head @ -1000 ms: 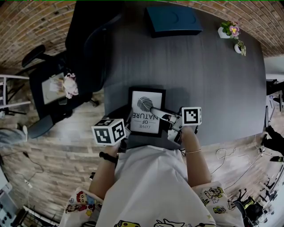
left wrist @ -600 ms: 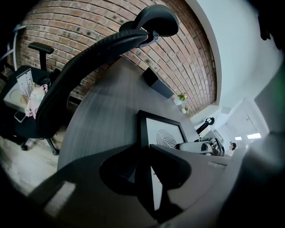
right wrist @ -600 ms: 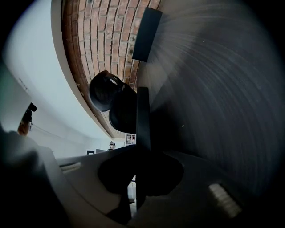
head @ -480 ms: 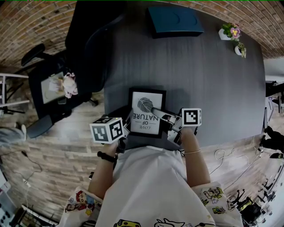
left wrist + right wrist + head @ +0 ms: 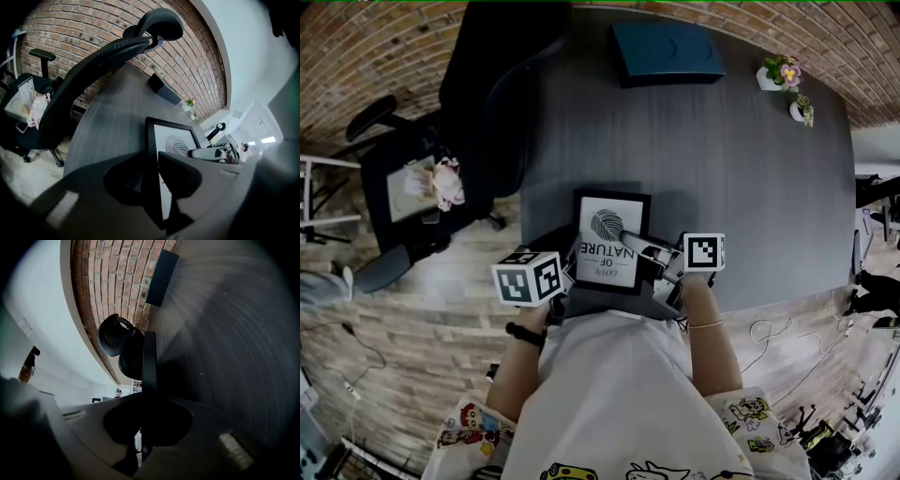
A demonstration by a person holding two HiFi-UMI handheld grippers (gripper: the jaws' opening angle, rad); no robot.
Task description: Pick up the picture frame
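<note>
The picture frame [image 5: 602, 251], black with a white fingerprint print, lies at the near edge of the dark table [image 5: 741, 187]. My right gripper [image 5: 626, 237] reaches in from the right and is shut on the frame's right side. In the right gripper view the frame [image 5: 149, 362] shows edge-on as a thin dark bar between the jaws of the right gripper [image 5: 149, 397]. My left gripper [image 5: 569, 272] is at the frame's lower left edge. Its jaws have just been opening and now stand one on each side of the frame [image 5: 176, 140], at the left gripper [image 5: 151, 159].
A dark blue box [image 5: 666, 47] lies at the table's far side, with two small flower pots [image 5: 783, 67] at the far right. A black office chair [image 5: 502, 103] stands against the table's left edge. A second chair [image 5: 417, 183] holds papers and a toy.
</note>
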